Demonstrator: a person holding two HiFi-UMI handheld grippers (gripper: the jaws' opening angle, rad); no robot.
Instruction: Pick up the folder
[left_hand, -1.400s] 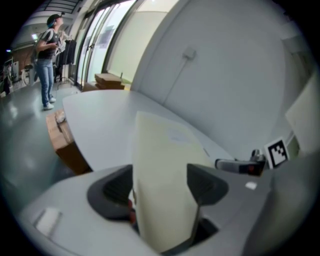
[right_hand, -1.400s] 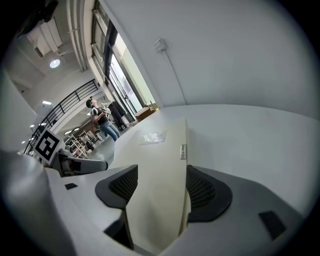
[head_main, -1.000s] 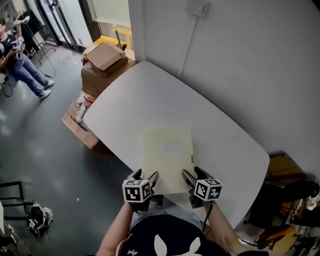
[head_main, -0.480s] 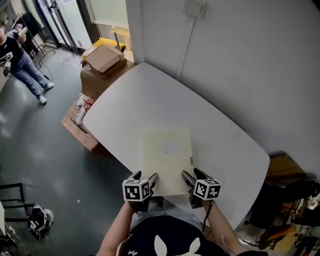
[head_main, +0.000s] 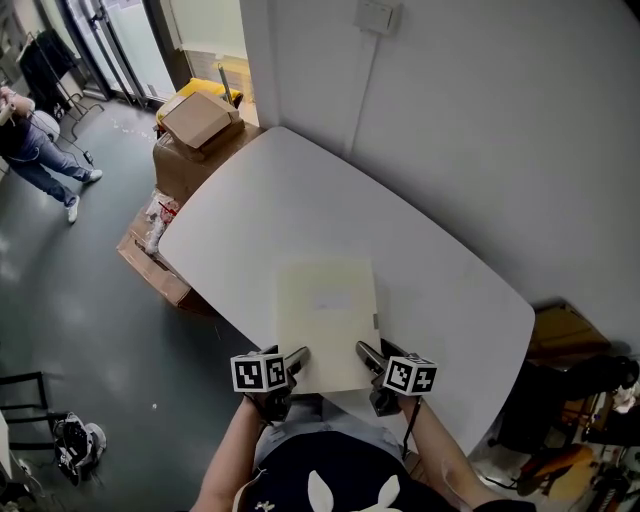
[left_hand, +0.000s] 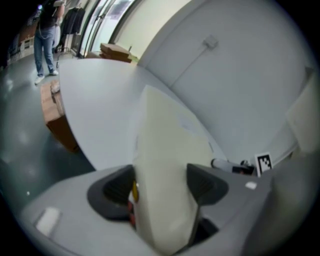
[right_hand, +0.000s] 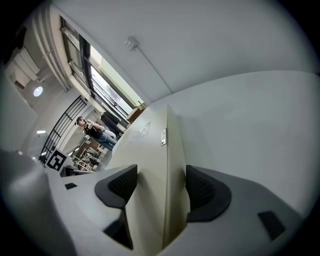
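Seen from above, a pale cream folder lies closed on a white table with rounded corners. It sits at the table's near side, its nearest edge reaching past the table's rim toward the person holding the tools. The left tool is closed on the folder's near-left corner, and the right tool is closed on its near-right corner. Each tool's own view shows the folder filling the gap between the dark pads, which press on it from either side. The grasp therefore looks made on both sides. The lift itself appears not yet done, since most of the folder seems to rest flat on the table. What is left, judging from this, is to raise it clear of the surface with both tools together, keeping it level so it does not sag or slip. Nothing else lies on the table. The folder is shut, so whether it holds papers cannot be told. On the grey floor past the table's far-left end stand stacked cardboard boxes, the top one with its flaps closed, so their contents are hidden. A person stands well apart at the far left.
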